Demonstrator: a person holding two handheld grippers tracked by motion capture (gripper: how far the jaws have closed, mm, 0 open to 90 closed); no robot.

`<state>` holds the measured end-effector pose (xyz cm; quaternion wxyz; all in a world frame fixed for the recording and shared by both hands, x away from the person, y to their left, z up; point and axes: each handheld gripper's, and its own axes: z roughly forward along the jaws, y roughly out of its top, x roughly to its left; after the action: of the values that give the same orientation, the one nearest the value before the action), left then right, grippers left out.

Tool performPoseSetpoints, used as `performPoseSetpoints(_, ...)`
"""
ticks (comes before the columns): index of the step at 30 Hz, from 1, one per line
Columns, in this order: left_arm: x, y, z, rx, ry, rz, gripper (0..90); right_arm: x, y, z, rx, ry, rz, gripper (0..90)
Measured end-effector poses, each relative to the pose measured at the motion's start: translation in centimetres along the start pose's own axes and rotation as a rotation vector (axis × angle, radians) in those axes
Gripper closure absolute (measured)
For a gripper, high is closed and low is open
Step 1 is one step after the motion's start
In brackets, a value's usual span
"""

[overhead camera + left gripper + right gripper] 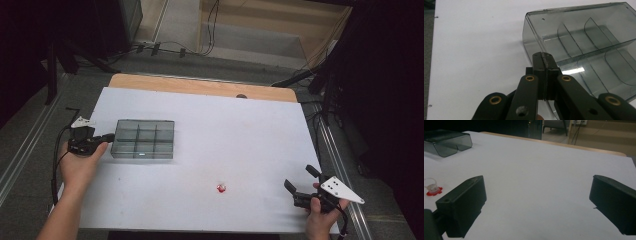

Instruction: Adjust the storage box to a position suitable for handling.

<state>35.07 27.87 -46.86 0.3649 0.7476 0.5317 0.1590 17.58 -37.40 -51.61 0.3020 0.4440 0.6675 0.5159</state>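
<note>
At table's left: left gripper (106,136), jaws pressed together, tip at the short end wall of the smoky divided box (143,138), long axis running rightward away. Far right: right gripper (300,184), jaws spread, empty.

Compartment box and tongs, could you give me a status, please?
Left tongs shut at compartment box wall. Right tongs open, empty. Small red piece between, nothing blocking.

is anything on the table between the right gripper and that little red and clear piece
Nothing visible. Bare white table lies between the right gripper, its fingers open, and the small red and clear piece. The compartment box sits far off, by the left gripper.
</note>
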Motion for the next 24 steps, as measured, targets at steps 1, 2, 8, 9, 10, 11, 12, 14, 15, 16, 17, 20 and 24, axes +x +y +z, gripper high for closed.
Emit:
performPoseSetpoints(1, 0.0, 0.0, 0.0, -0.001, 0.001, -0.002, 90.0, 0.0, 0.0, 0.0, 0.0, 0.0, -0.001, 0.0)
performPoseSetpoints(2, 0.0, 0.0, 0.0, -0.002, 0.002, -0.005, 90.0, 0.0, 0.0, 0.0, 0.001, -0.001, -0.002, 0.0)
performPoseSetpoints(8, -0.4, 0.0, 0.1, -0.006, 0.001, -0.016, 90.0, 0.0, 0.0, 0.1, 0.005, -0.003, -0.002, 0.0)
performPoseSetpoints(9, -0.5, 0.0, 0.2, -0.008, -0.002, -0.014, 90.0, 0.0, 0.0, 0.1, 0.006, -0.002, -0.002, 0.0)
performPoseSetpoints(10, -0.6, 0.0, 0.3, -0.006, -0.005, -0.013, 90.0, 0.0, 0.0, 0.1, 0.006, -0.002, -0.004, 0.0)
performPoseSetpoints(11, -0.8, 0.0, 0.3, -0.005, -0.008, -0.012, 90.0, 0.1, 0.0, 0.1, 0.006, -0.002, -0.005, 0.0)
performPoseSetpoints(12, -0.9, 0.0, 0.4, -0.006, -0.012, -0.012, 90.0, 0.1, 0.0, 0.1, 0.007, -0.001, -0.006, 0.0)
performPoseSetpoints(14, -1.3, 0.1, 0.7, -0.01, -0.017, -0.014, 90.0, 0.1, 0.0, 0.1, 0.007, -0.001, -0.006, 0.0)
performPoseSetpoints(15, -1.4, 0.1, 0.8, -0.01, -0.021, -0.012, 90.0, 0.1, 0.0, 0.1, 0.007, -0.001, -0.007, 0.0)
performPoseSetpoints(16, -1.5, 0.1, 0.9, -0.014, -0.025, -0.017, 90.0, 0.1, 0.0, 0.1, 0.008, -0.001, -0.007, 0.0)
performPoseSetpoints(17, -1.6, 0.2, 1.0, -0.013, -0.025, -0.015, 90.0, 0.1, 0.0, 0.1, 0.008, -0.001, -0.007, 0.0)
performPoseSetpoints(20, -2.0, 0.3, 1.3, -0.017, -0.032, -0.019, 90.0, 0.1, 0.0, 0.1, 0.009, 0.001, -0.008, 0.0)
performPoseSetpoints(24, -2.8, 0.6, 1.8, -0.013, -0.039, -0.007, 90.0, 0.1, 0.0, 0.2, 0.011, 0.002, -0.011, 0.0)
